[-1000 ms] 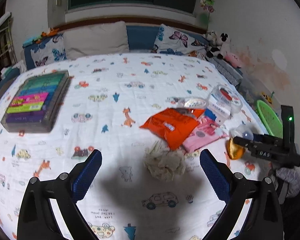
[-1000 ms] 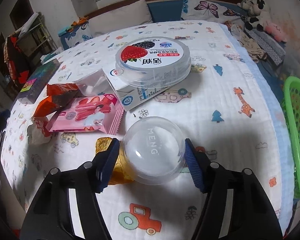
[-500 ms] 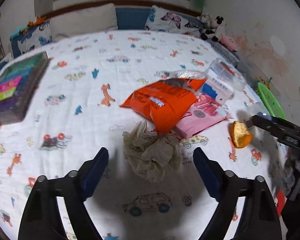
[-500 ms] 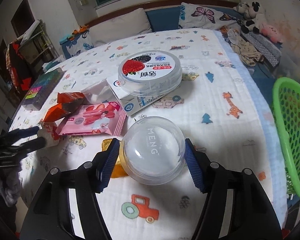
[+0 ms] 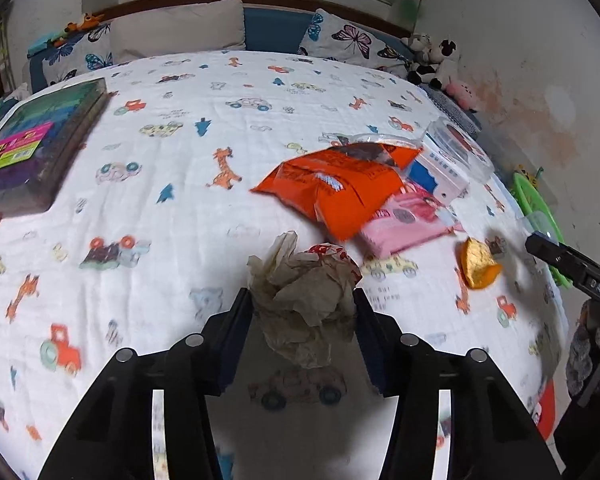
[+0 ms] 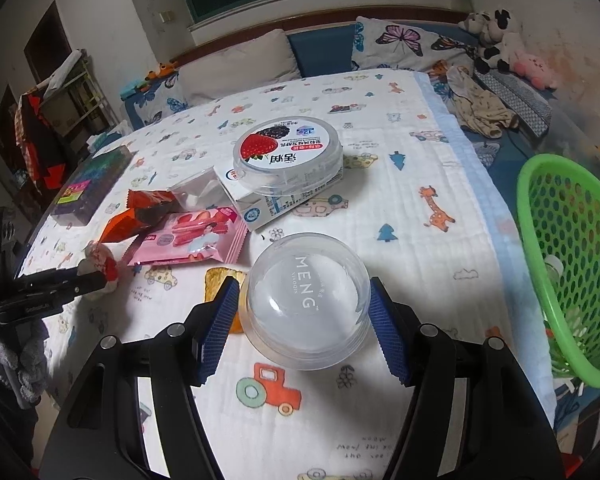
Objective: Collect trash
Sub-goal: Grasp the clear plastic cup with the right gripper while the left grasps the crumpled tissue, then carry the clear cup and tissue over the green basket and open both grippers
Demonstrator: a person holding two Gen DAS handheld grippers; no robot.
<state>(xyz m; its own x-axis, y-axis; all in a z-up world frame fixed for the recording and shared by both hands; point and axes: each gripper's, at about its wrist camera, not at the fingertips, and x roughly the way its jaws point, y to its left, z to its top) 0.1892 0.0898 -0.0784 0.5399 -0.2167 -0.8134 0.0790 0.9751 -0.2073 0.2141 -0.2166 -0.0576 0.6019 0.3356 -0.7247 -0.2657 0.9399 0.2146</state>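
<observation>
A crumpled brown paper (image 5: 304,292) lies on the cartoon-print bed sheet (image 5: 180,200). My left gripper (image 5: 303,312) is closing around it, and both pads touch its sides. In the right wrist view that gripper (image 6: 60,284) reaches the paper (image 6: 100,264) from the left. My right gripper (image 6: 302,286) is shut on a clear plastic cup (image 6: 308,300) printed MENG and holds it above the sheet. An orange snack bag (image 5: 332,188), a pink wrapper (image 5: 404,220) and an orange scrap (image 5: 478,264) lie between the two grippers.
A green mesh basket (image 6: 540,280) stands off the bed's right edge. A yoghurt tub (image 6: 288,156) rests on a white carton (image 6: 260,208) behind the cup. A boxed colour set (image 5: 32,152) lies far left. Pillows and plush toys line the headboard.
My left gripper has come down over the crumpled paper and its jaws have narrowed from wide apart to touching it. My right gripper has carried the clear cup up and toward the basket.
</observation>
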